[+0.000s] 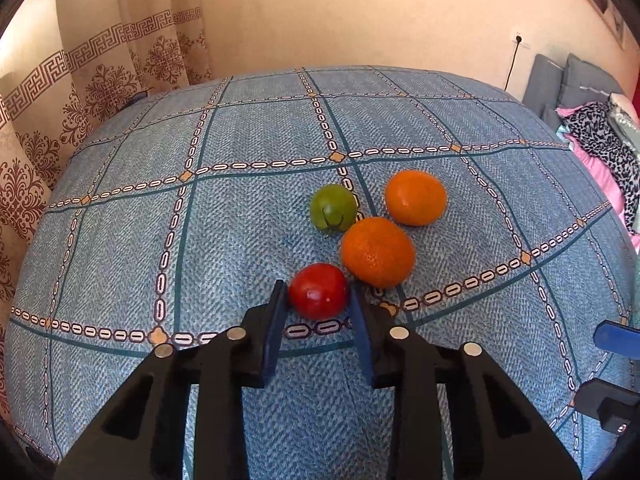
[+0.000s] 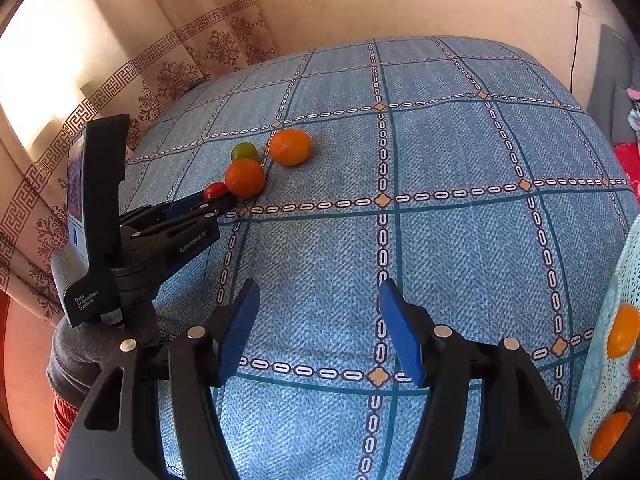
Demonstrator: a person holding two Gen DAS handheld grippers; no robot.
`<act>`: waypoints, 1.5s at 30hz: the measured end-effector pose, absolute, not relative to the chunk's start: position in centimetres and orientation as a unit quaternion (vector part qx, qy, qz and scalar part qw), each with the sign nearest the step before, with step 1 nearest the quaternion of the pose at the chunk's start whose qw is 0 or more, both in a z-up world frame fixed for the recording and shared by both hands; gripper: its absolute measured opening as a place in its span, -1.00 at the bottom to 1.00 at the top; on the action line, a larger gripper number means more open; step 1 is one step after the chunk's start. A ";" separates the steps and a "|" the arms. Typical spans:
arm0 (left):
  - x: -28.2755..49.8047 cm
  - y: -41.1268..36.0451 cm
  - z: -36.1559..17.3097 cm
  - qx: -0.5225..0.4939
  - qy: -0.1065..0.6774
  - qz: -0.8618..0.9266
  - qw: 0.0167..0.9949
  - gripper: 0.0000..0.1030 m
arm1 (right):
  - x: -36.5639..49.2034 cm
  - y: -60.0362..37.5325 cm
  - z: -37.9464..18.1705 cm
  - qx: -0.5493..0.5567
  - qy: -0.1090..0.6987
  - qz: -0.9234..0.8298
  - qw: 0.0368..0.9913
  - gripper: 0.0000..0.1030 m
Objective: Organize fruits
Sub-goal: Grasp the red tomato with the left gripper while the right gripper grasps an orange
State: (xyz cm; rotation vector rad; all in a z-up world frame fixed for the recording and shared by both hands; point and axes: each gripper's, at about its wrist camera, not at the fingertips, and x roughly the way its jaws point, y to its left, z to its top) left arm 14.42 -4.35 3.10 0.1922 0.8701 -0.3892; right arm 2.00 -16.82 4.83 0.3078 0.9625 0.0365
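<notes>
A red tomato (image 1: pixel 318 296) (image 2: pixel 216 190) lies on the blue checked tablecloth (image 1: pixel 240 240), and my left gripper (image 1: pixel 318 290) (image 2: pixel 218 200) is shut on it, one blue pad pressing each side. Just behind it lie two oranges (image 1: pixel 378 251) (image 1: pixel 415 197), the nearer one almost touching the tomato, and a green tomato (image 1: pixel 333 207). The right wrist view shows the same cluster at upper left, with the green tomato (image 2: pixel 244 151) and both oranges (image 2: pixel 245 178) (image 2: pixel 290 147). My right gripper (image 2: pixel 319 286) hovers open over bare cloth to the right of the left one, nothing between its fingers.
A pale blue mesh basket (image 2: pixel 596 380) at the right edge holds orange and red fruit. A patterned curtain (image 1: pixel 100 92) hangs behind the table on the left. Grey cushions and clothes (image 1: pixel 600 140) lie beyond the table's right edge. A gloved hand (image 2: pixel 88 344) holds the left gripper.
</notes>
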 end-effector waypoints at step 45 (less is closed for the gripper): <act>12.1 3.8 9.0 -0.041 0.366 -0.110 0.923 -0.44 | 16.3 -9.7 2.2 0.115 0.466 0.037 0.877 0.22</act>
